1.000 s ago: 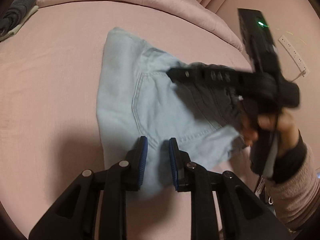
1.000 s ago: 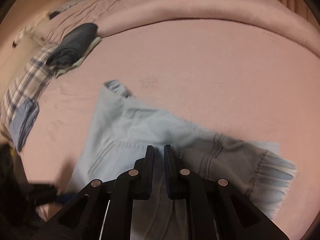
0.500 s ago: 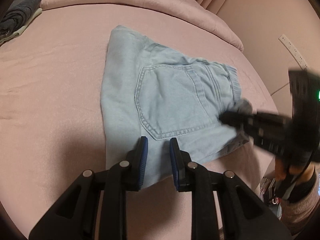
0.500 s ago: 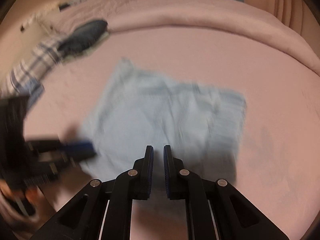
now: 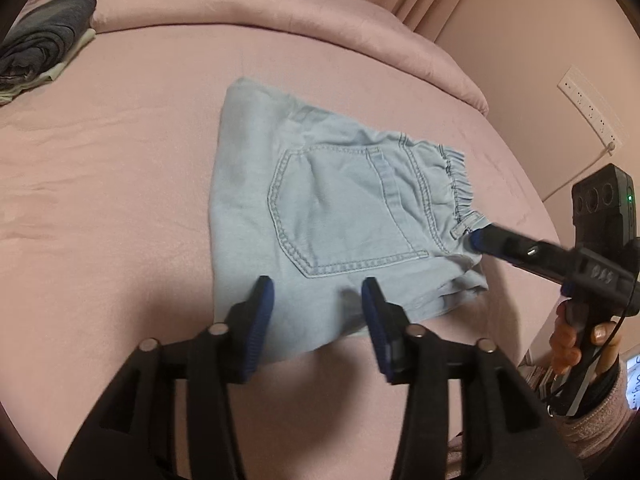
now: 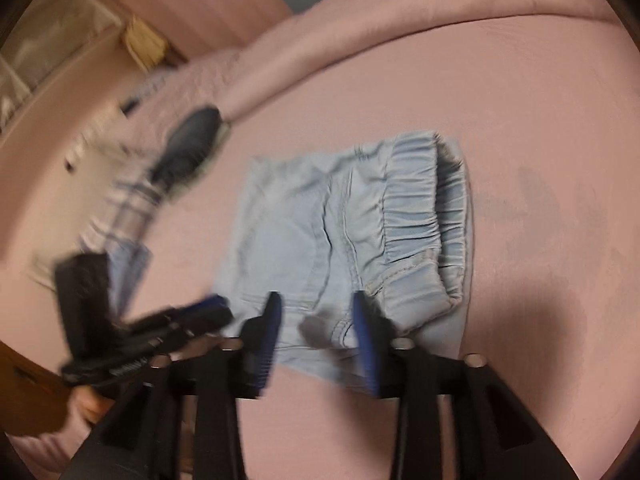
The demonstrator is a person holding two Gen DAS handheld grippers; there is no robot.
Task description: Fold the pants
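Light blue denim pants [image 5: 332, 216] lie folded into a compact rectangle on the pink bed, back pocket up, elastic waistband at the right. My left gripper [image 5: 318, 296] is open and empty over the near edge of the pants. The right gripper [image 5: 480, 238] shows in the left wrist view at the waistband corner. In the right wrist view the pants [image 6: 344, 236] lie ahead with the waistband at the right; my right gripper [image 6: 316, 312] is open and empty at their near edge. The left gripper [image 6: 208, 312] shows blurred at the left.
A folded dark grey garment [image 5: 44, 40] lies at the far left of the bed, also in the right wrist view [image 6: 188, 140]. A plaid cloth [image 6: 128, 200] lies near it. The rolled pink duvet [image 5: 280, 4] runs along the back. A wall power strip [image 5: 592, 108] is at right.
Both grippers have opened from shut. The right gripper swept off the pants to the waistband corner at right; the pants now lie flat and folded.
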